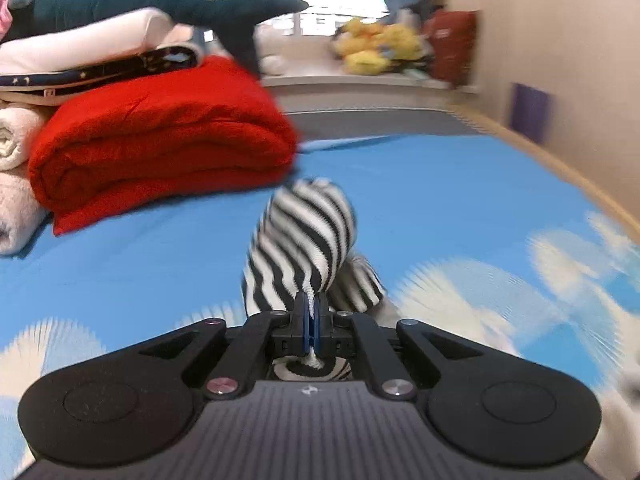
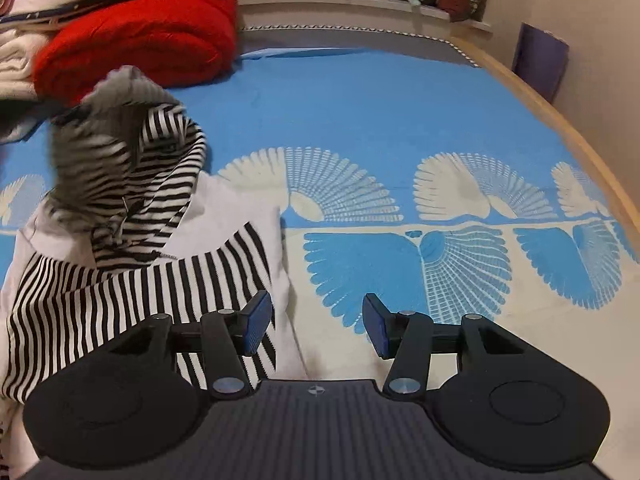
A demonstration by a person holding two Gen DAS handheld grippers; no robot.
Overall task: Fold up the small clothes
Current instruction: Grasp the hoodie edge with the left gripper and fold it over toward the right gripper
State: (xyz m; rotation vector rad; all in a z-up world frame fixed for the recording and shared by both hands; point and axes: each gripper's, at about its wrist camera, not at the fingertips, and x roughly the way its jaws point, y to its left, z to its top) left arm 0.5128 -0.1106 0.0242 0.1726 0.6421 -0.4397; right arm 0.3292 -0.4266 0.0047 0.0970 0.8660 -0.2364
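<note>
Left tool: the left tool is clenching a fold of the striped garment, with its blue pads pressed together on the cloth and more of the fabric bunching below them.
Right tool: the right tool is standing released, with its blue pads apart and nothing between them; the left pad is hovering over the garment's near edge, though whether it is touching is hard to tell.
Striped garment: in the right wrist view the black-and-white striped garment is lying at the near left of the bed sheet, partly white, with its far part lifting up in a blurred bunch.
Bed sheet: the blue sheet with white fan patterns is covering the bed and carrying the garment.
Far left: a folded red blanket is sitting on the bed, with rolled white towels just beside it and stacked bedding on top.
Far ledge: yellow plush toys are resting by the window, blurred.
</note>
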